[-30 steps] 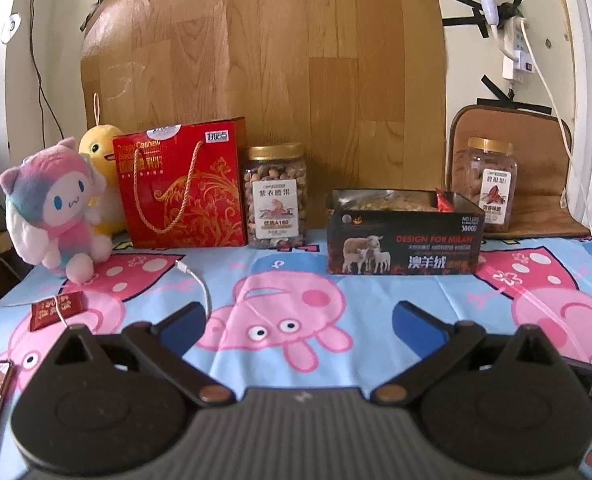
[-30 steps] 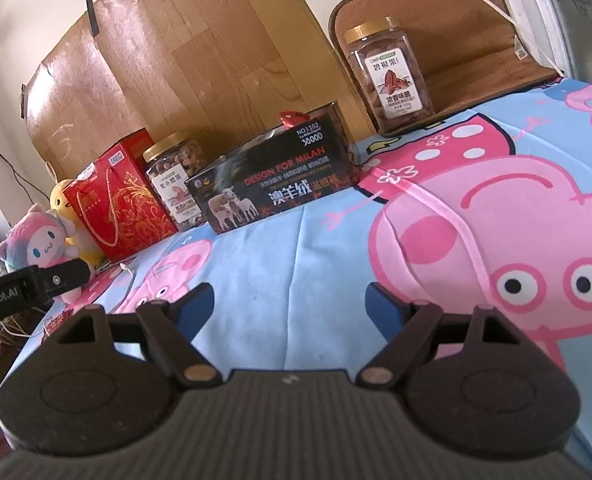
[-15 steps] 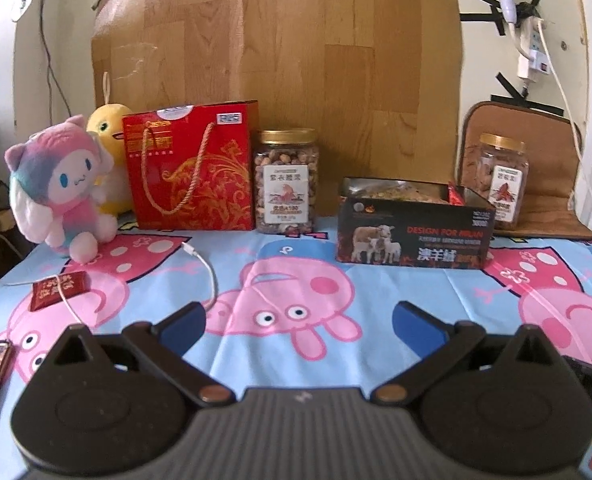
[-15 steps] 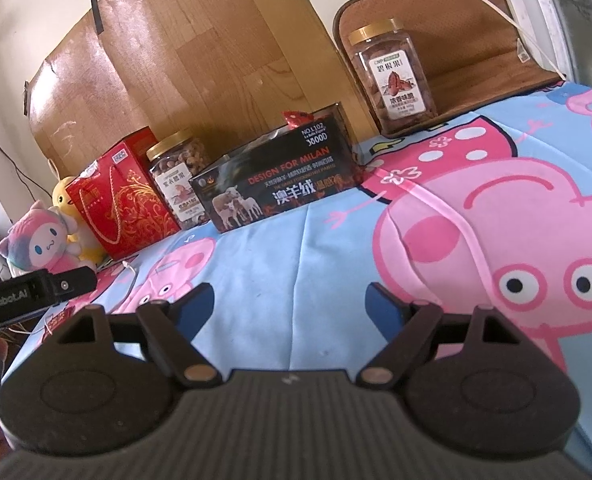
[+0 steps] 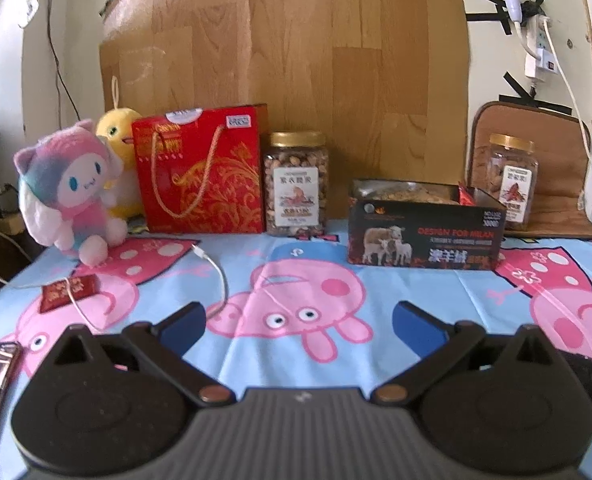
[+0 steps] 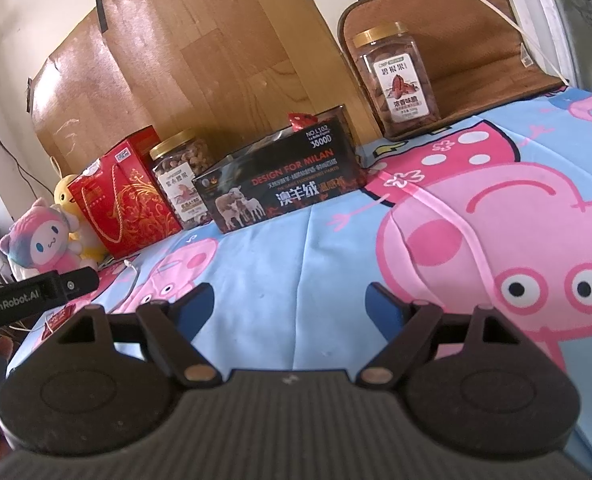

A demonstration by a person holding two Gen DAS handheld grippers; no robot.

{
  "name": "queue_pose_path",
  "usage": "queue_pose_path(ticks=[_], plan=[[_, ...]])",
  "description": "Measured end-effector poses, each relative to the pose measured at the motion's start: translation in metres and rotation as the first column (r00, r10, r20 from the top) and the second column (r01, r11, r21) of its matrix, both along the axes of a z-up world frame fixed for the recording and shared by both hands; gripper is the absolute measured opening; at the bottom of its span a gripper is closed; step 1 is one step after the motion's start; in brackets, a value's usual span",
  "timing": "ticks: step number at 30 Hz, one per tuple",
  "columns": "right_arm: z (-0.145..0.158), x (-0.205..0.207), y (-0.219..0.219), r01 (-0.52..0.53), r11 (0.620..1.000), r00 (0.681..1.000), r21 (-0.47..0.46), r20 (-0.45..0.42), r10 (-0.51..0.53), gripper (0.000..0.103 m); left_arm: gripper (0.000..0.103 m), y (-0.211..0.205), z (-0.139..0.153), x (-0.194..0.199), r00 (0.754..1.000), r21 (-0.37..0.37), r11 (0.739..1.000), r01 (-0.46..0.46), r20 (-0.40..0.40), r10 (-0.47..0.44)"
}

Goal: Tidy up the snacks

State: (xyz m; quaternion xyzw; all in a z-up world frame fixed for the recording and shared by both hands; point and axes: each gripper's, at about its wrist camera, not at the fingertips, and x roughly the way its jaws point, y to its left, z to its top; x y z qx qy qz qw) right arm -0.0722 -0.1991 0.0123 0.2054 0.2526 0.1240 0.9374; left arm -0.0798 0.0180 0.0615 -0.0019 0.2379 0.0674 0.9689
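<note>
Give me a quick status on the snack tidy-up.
Left gripper and right gripper open, empty. Black box, two nut jars untouched. White cable lies ahead.

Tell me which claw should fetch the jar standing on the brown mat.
Right, probably. In the right wrist view the jar on the brown mat looms larger and nearer, with bare cloth ahead of the open right claw. From the left claw, also open and empty, it sits far off right.
</note>
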Motion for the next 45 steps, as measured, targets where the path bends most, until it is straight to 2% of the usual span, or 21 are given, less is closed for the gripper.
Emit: queue_pose_path(ticks=[5, 16, 24, 32, 45], plan=[[0.000, 0.000, 0.000, 0.000, 1.000, 1.000, 0.000, 0.000, 0.000, 0.085, 0.103, 0.000, -0.002, 0.002, 0.999, -0.020, 1.000, 0.019, -0.028, -0.020], [-0.001, 0.001, 0.000, -0.001, 1.000, 1.000, 0.000, -0.001, 0.001, 0.085, 0.103, 0.000, -0.006, 0.005, 0.999, 0.017, 1.000, -0.010, -0.048, 0.010], [-0.004, 0.000, 0.001, -0.003, 1.000, 1.000, 0.000, -0.004, 0.003, 0.085, 0.103, -0.002, -0.008, 0.005, 0.998, 0.015, 1.000, 0.007, -0.066, -0.006], [-0.005, 0.000, 0.001, -0.001, 1.000, 1.000, 0.002, -0.009, 0.002, 0.085, 0.103, 0.001, -0.012, 0.009, 0.993, -0.048, 0.999, 0.026, -0.111, -0.031], [-0.006, 0.000, 0.001, -0.003, 1.000, 1.000, 0.000, -0.012, 0.003, 0.085, 0.103, 0.001, -0.017, 0.012, 0.985, -0.081, 0.996, 0.046, -0.164, -0.059]])
